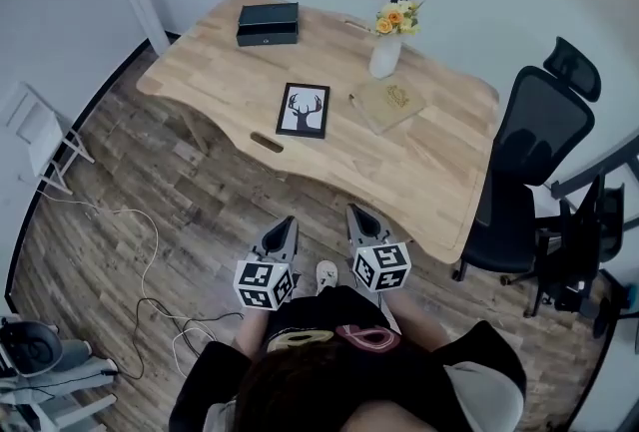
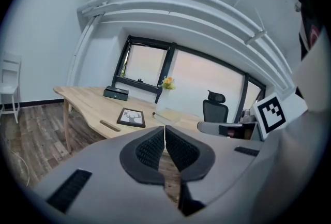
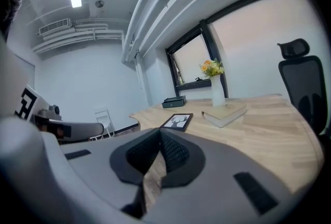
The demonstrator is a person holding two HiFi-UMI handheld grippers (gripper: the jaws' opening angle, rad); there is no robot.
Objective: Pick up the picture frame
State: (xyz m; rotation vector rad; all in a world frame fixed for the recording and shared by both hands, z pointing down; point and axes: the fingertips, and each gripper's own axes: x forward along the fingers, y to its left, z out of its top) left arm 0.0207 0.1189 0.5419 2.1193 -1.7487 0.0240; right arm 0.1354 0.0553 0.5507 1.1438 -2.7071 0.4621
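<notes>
Near the middle of the wooden desk (image 1: 439,171), as the head view shows it, the picture frame (image 1: 303,111) lies flat. It is a black-edged print of a deer's head, and it is clear of both grippers. At its 3 o'clock, near but apart, lies a tan book (image 1: 388,104). At about 1 o'clock a white vase (image 1: 385,56) of yellow and orange flowers stands upright just behind the book. At 11 o'clock, well apart toward the far edge, sits a dark box (image 1: 268,24). At 7 o'clock a narrow slot (image 1: 266,142) is cut near the desk's front edge. A black office chair (image 1: 534,181) stands at the desk's 3 o'clock end. At the frame's 6 o'clock, off the desk and over the wood floor (image 1: 110,240), the left gripper (image 1: 288,220) and right gripper (image 1: 356,213) are held side by side, pointing toward the desk. Each gripper's own view shows its ribbed pads pressed together with nothing between them, so both are clenched and empty.
</notes>
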